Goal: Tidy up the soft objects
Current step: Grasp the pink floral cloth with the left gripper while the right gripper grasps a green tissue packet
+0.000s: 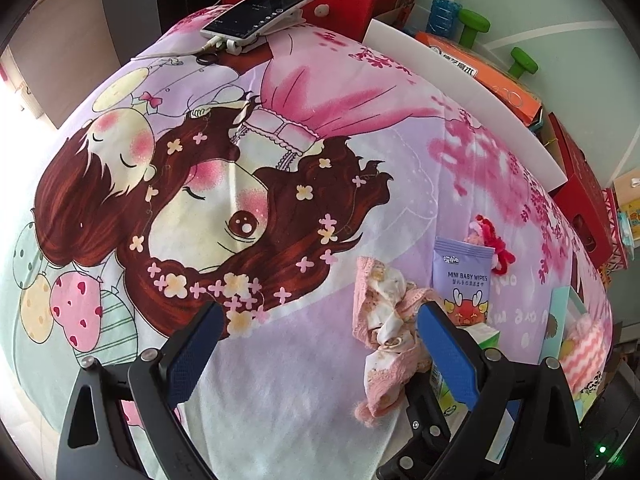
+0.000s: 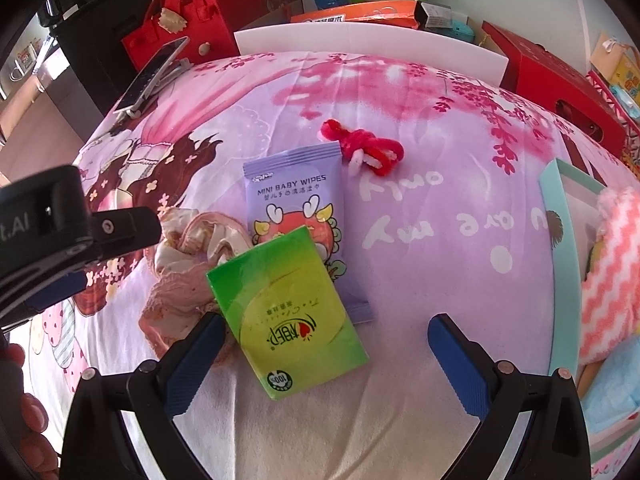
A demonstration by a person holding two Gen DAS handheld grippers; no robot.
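Tissue pack: the green and yellow plastic-wrapped tissue pack (image 2: 294,312) lies flat on the cartoon-printed pink and lilac cloth (image 2: 440,220) covering the bench, overlapping the lower edge of the lilac "mini baby wipes" sachet (image 2: 298,204).
Crumpled cloth: a pink, lace-edged fabric piece (image 1: 386,328) sits bunched just left of both packs, touching them.
Red piece: a red and white fuzzy pipe-cleaner knot (image 2: 366,148) rests beyond the sachet.
Right gripper (image 2: 326,360): jaws spread wide, empty, framing the tissue pack's lower end.
Left gripper (image 1: 320,344): jaws spread, empty, near the crumpled cloth.
Box: a pale teal open box (image 2: 562,248) at the right already holds a coral zigzag plush item (image 2: 608,272).
Risk: closing on the tissue pack may snag the lace cloth under the left jaw, or drag the sachet along, since the three touch.
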